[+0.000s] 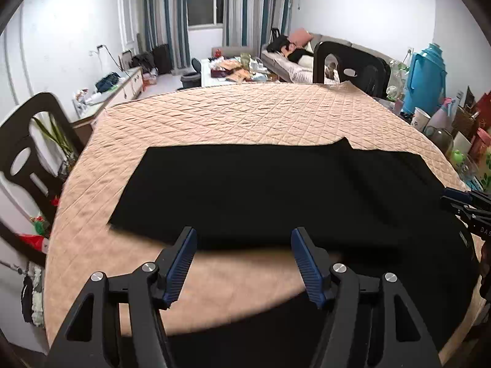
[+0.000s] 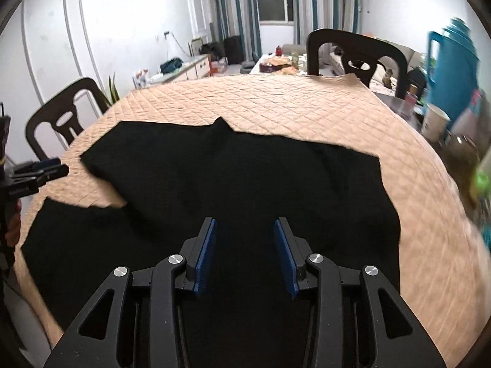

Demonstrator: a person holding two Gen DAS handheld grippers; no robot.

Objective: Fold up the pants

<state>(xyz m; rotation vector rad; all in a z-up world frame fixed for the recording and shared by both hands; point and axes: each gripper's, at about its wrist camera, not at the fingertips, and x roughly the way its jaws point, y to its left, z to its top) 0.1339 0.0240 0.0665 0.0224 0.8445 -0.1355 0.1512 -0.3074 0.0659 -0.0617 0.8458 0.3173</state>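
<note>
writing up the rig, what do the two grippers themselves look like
Both the left gripper and right gripper are matte black, with triangular cutouts in the linkage arms and round silver pivot pins. Their fingers carry ribbed blue pads. Partial white lettering marks the body. No cables or sleeves show.

**A lived-in living room at home**

From my cameras I am looking across a family living and dining room. A round table under a quilted peach cover fills the foreground, with dark dining chairs drawn up around it. At the far end, striped curtains frame a window. A grey sofa with a pink cushion stands along the right wall, someone lying on it, beside a cluttered coffee table. A blue thermos jug, cups and bottles crowd the table's right edge, and a low white cabinet runs along the left wall.
</note>
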